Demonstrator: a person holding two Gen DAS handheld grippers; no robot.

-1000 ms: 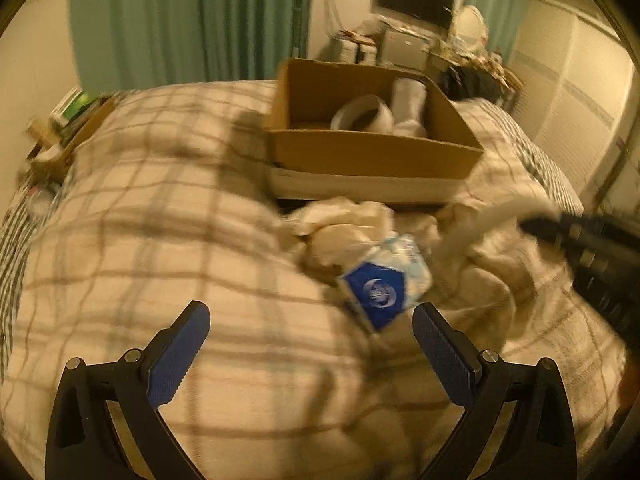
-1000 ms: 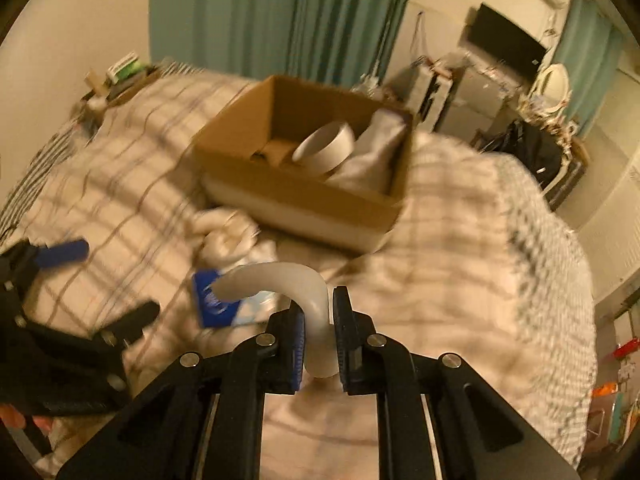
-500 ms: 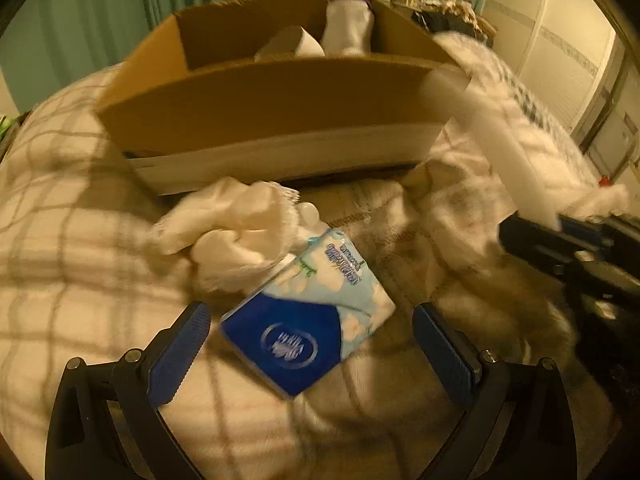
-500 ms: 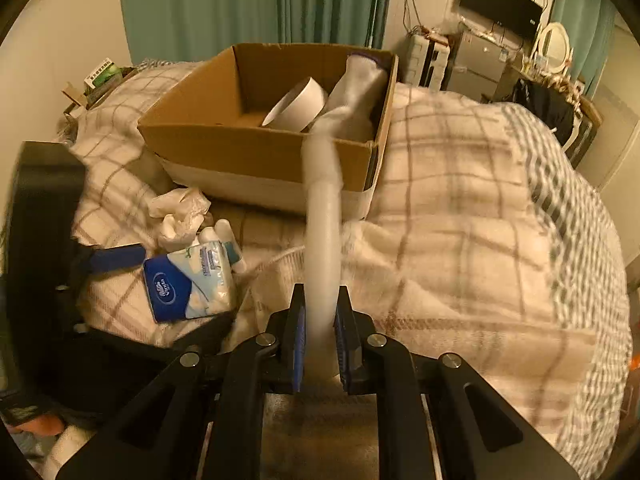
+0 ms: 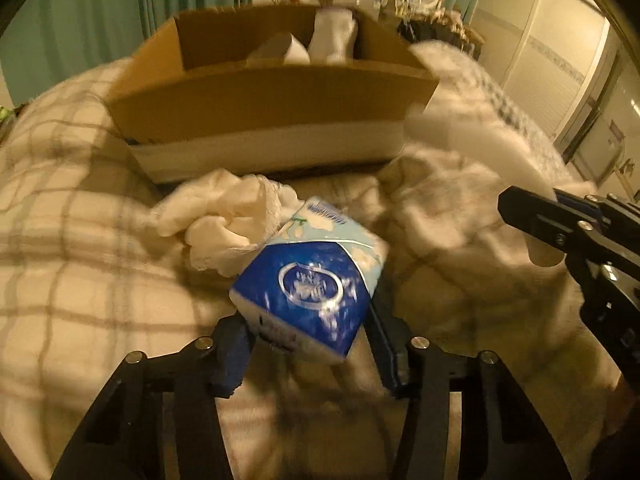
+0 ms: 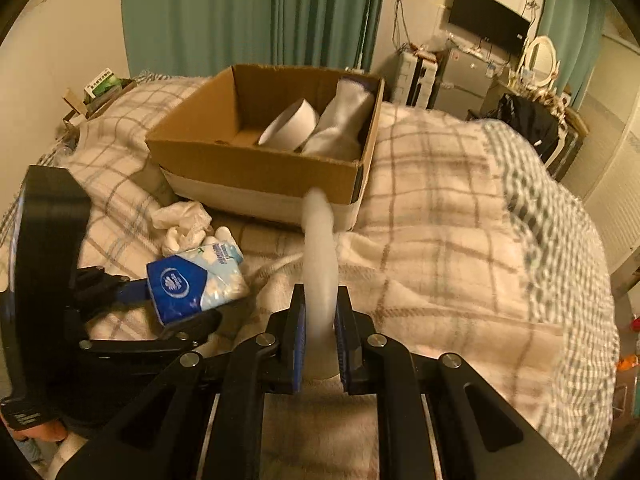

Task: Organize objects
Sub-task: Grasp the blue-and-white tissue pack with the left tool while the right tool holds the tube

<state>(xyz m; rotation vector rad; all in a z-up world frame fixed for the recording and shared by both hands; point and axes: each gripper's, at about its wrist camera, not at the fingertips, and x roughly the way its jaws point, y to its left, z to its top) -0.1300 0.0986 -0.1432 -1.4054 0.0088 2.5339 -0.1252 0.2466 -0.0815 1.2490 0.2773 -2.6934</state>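
left gripper: jaws now closing onto blue-white plastic tissue pack, likely gripped | right gripper: clamping curved white tube | both approaching brown cardboard box on bed

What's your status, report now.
Left gripper shut on tissue pack. Right gripper shut on curved white tube. Cardboard box ahead, open, partly filled. Crumpled white cloth lies before the box.

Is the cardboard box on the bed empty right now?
No, the cardboard box already holds a white roll of tape and a white sock-like bundle lying side by side.
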